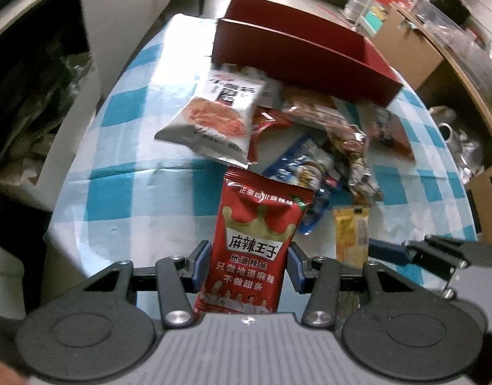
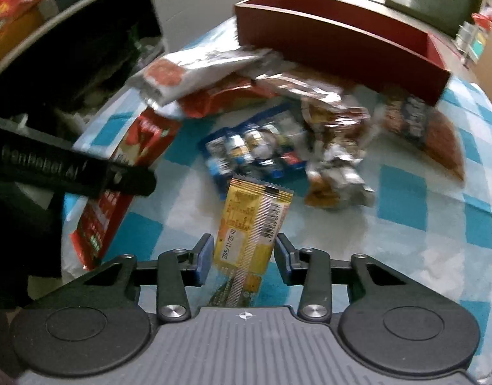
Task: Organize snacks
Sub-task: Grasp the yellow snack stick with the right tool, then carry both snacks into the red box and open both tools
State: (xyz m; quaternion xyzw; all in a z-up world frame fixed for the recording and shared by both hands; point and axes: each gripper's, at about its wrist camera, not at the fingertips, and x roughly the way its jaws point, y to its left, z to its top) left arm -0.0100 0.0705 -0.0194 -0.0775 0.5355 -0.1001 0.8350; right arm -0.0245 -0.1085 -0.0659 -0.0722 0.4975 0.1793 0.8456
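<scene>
Snacks are what you are sorting, and you hold one in each hand: your left gripper (image 1: 249,264) has its fingers closed on the red spicy-strip packet (image 1: 257,240), and your right gripper (image 2: 242,255) has its fingers pressed to both edges of the yellow sachet (image 2: 250,227), barcode side up. No earlier picture shows how that grip formed, so judge it as fresh and lift slowly, since the sachet is thin and could slide out. The rest of the pile, with the white chip bag (image 1: 218,114) and blue packet (image 2: 255,147), lies at twelve o'clock on the checked worktop (image 2: 422,240). Beyond it, still at twelve, stands the dark red divided box (image 1: 307,64); the compartments you can see into look empty. Carry both packets over the pile, not through it, and set each in its own compartment.
</scene>
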